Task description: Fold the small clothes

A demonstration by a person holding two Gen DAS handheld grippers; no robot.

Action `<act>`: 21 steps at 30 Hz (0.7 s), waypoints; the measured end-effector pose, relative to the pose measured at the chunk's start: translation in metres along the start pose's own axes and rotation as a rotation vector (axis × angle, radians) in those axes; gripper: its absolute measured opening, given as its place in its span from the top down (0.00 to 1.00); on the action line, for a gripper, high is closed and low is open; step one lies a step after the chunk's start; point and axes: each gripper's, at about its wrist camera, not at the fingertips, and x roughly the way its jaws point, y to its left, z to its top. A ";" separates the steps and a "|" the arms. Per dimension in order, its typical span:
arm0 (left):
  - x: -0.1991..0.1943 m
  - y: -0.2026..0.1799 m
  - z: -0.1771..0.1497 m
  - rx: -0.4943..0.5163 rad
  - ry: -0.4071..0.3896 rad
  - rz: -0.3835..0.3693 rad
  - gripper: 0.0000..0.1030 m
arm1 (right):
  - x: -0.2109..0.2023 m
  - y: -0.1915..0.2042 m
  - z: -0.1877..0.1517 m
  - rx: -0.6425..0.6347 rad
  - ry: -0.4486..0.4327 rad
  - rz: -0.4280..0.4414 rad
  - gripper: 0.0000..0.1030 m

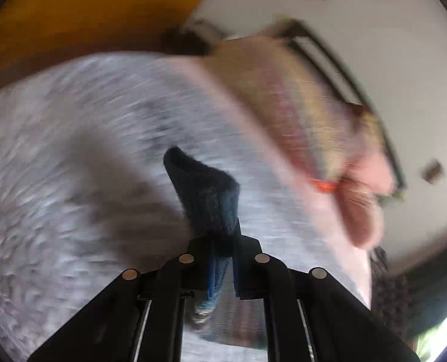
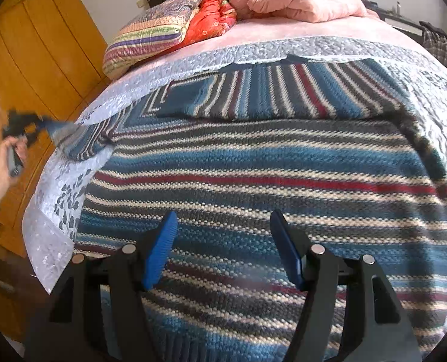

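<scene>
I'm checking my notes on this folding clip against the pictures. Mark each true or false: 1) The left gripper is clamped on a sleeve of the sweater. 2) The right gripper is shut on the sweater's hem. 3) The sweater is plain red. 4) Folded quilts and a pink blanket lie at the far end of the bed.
1) True: the left gripper is shut on the dark blue sleeve end.
2) False: the right gripper is open above the striped sweater, holding nothing.
3) False: it has blue, grey, cream and red stripes.
4) True: the folded quilts and the pink blanket lie there.
</scene>
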 end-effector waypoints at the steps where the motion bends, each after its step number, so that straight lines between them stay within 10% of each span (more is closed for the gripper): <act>1: -0.005 -0.024 0.000 0.028 -0.005 -0.043 0.92 | -0.004 -0.002 0.001 0.009 -0.004 0.004 0.38; 10: 0.000 -0.219 -0.043 0.240 0.031 -0.296 0.92 | -0.041 -0.018 0.000 0.039 -0.034 0.011 0.38; 21: 0.091 -0.315 -0.173 0.472 0.184 -0.237 0.92 | -0.049 -0.064 -0.004 0.098 -0.036 0.007 0.38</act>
